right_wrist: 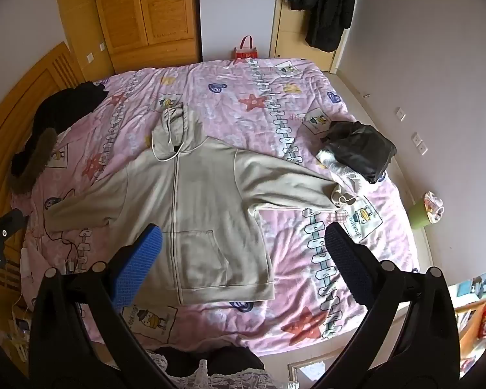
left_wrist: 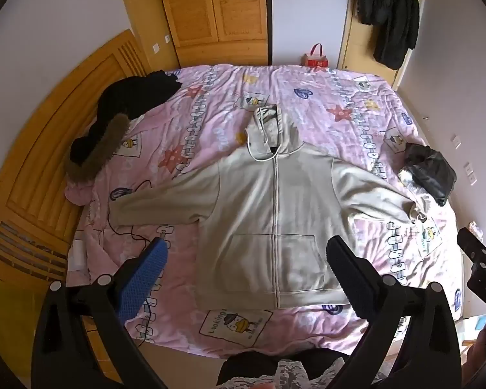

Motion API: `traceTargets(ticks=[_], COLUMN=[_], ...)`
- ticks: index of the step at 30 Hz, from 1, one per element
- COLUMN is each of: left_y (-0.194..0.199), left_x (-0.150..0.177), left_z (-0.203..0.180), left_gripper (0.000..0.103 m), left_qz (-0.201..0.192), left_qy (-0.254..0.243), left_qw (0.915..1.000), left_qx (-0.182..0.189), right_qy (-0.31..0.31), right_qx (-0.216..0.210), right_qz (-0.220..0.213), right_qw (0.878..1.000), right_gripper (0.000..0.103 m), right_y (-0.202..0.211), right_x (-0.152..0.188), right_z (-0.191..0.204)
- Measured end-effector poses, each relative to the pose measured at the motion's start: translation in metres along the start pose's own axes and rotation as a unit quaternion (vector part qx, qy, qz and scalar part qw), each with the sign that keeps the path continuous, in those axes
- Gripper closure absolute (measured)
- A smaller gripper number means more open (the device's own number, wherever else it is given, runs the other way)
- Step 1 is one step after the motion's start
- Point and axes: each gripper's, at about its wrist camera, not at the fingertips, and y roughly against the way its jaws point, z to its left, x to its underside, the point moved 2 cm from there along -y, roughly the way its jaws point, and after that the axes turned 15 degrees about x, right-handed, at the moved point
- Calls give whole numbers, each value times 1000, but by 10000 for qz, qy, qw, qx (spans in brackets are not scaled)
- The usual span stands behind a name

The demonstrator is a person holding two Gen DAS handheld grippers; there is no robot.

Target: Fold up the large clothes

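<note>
Overhead, largest first: bed (left_wrist: pixel 356 103) under a pink cartoon-print quilt (left_wrist: pixel 210 317), wooden headboard (left_wrist: pixel 48 149) along the left side, wooden wardrobe (left_wrist: pixel 217 9) against the far wall.

Beige zip hoodie (left_wrist: pixel 275 207) spread flat, front up, at the middle of the quilt; zipper closed, hood (left_wrist: pixel 272 129) toward the far edge, hem toward the near edge, both sleeves stretched out sideways. White drawstring (left_wrist: pixel 259 149) looped across the hood opening.

Black coat with brown fur trim (left_wrist: pixel 113 129) piled at the headboard side, well apart from the hoodie body. Black coat (left_wrist: pixel 388 13) hanging on the far door. Folded black leather garment (left_wrist: pixel 434 168) near the right edge, just beside the right sleeve cuff (right_wrist: pixel 340 197).

Left tongs (left_wrist: pixel 246 259) held above the hoodie's hem area, spread wide apart, gripping nothing; blue pad (left_wrist: pixel 145 278) on one finger. Right tongs (right_wrist: pixel 243 253) above the hoodie's right pocket and bare quilt, likewise spread wide, gripping nothing.

Green cup (right_wrist: pixel 419 215) on the floor beside the bed. Red gift bag (left_wrist: pixel 316 58) beyond the far edge. Thin black cable (left_wrist: pixel 136 230) on the quilt near the left sleeve.
</note>
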Motion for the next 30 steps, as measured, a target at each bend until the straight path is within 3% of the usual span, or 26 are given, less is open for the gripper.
traceTargets(ticks=[30], left_y=[14], left_x=[-4], left_z=[2], left_gripper=[8], left_qz=[-109], left_qy=[48], left_qw=[9997], left_qx=[230], right_qy=[53], right_qx=[-24], right_qz=[7], right_qw=[10000], right_gripper=[5], right_y=[3], right_x=[10], right_z=[9])
